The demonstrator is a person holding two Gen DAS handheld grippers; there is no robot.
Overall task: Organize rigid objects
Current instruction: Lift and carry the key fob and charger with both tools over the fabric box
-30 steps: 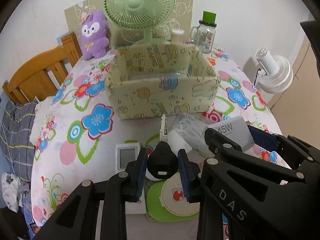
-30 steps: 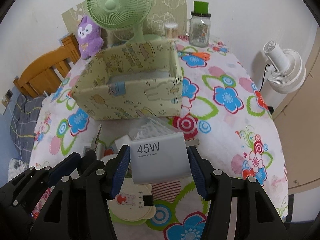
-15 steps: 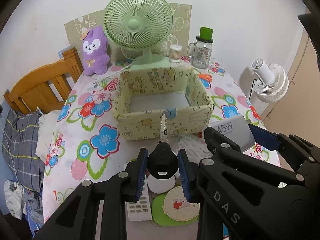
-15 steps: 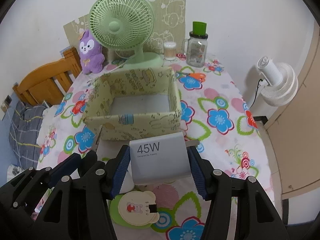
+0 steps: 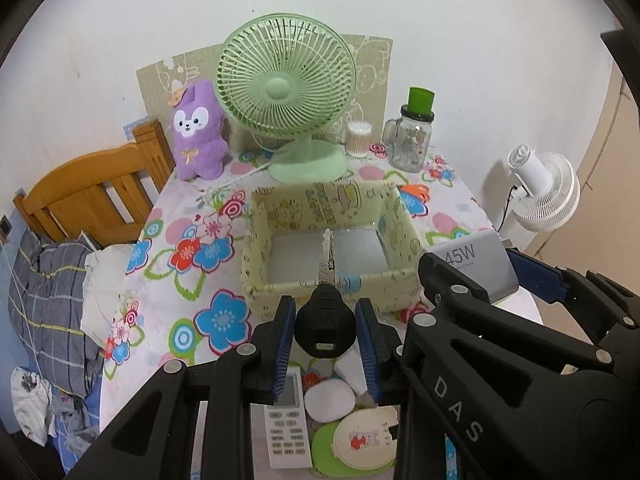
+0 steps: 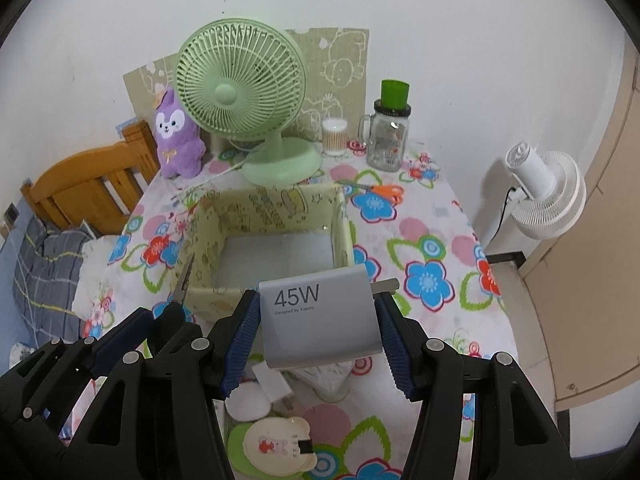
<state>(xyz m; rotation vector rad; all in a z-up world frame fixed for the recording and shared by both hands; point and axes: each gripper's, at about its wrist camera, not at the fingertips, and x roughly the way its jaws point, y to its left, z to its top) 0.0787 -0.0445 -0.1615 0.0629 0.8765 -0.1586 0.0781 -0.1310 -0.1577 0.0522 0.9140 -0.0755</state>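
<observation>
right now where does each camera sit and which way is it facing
Left wrist: rides the left gripper, looking down past its key at the storage box; the right gripper crosses at right.
Right wrist: rides the right gripper, jaws on the 45W charger, facing that box; the left gripper shows lower left.
Shared: box, green fan, floral tablecloth.

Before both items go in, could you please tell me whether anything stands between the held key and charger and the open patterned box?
Nothing visible does. The key and the 45W charger hang above the near wall of the patterned box, whose inside shows bare.
</observation>
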